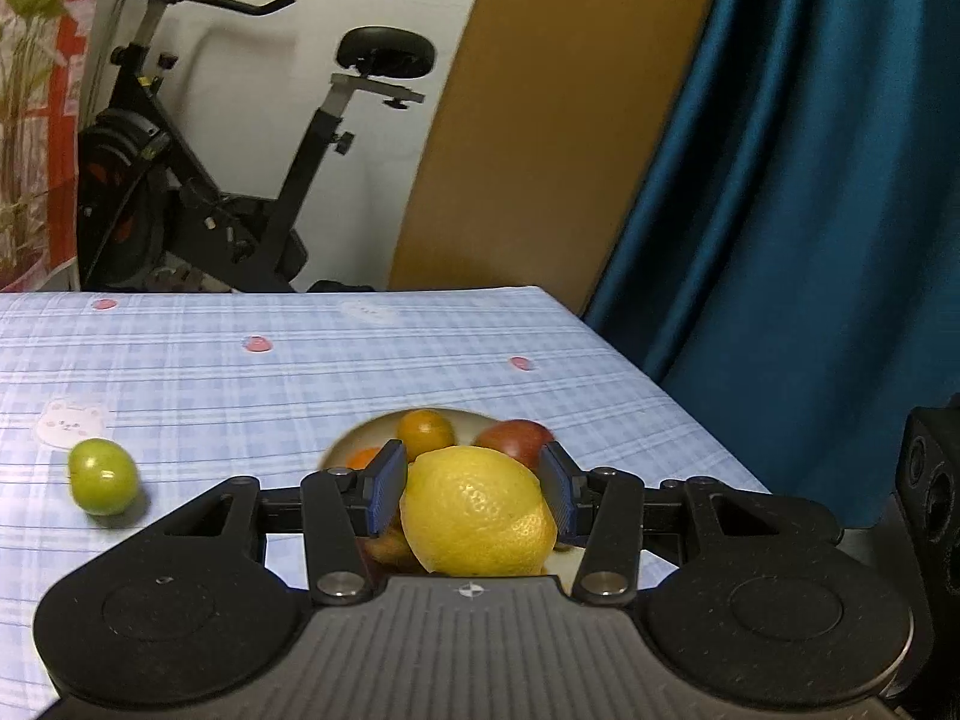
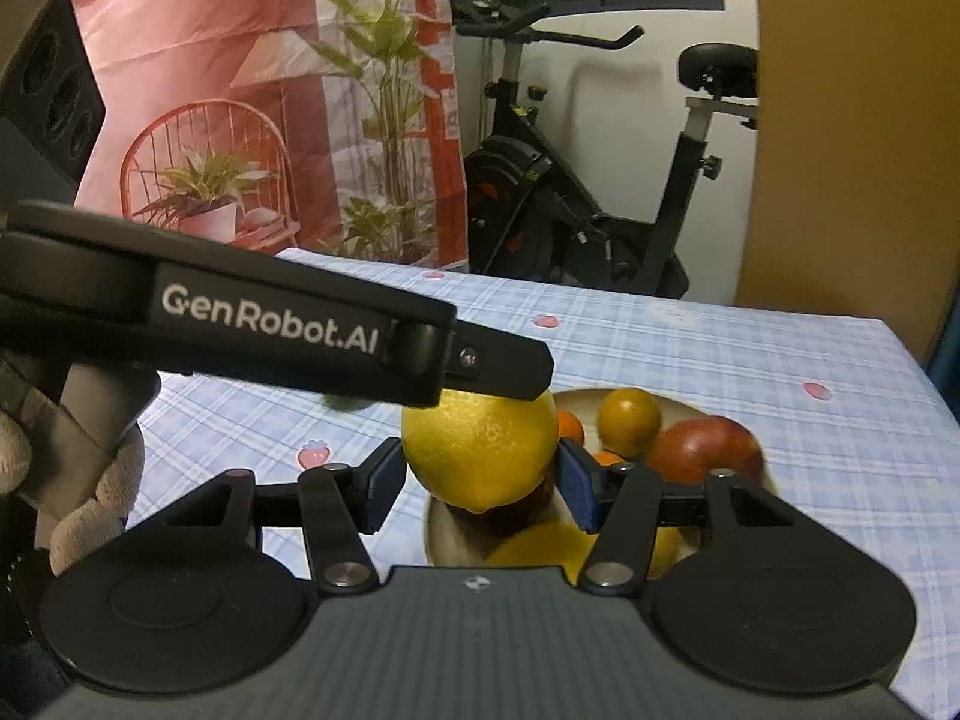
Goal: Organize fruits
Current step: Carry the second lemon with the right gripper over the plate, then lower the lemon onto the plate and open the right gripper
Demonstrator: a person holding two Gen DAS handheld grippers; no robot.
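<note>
Both grippers clamped one lemon [image 1: 477,510]: left gripper [image 1: 474,495] and right gripper [image 2: 478,483] pads pressed its sides, above the plate [image 2: 444,531] of fruit; a green fruit [image 1: 103,476] lay far left.

A black exercise bike [image 1: 198,150] stands against a white wall [image 1: 420,18] behind the bench [image 1: 300,360] (blue checked cloth). A teal curtain [image 1: 810,180] hangs beside a tan panel [image 1: 540,120].

A checked tablecloth [image 1: 300,372] carries a plate [image 2: 576,405] and a green fruit [image 1: 103,476].
</note>
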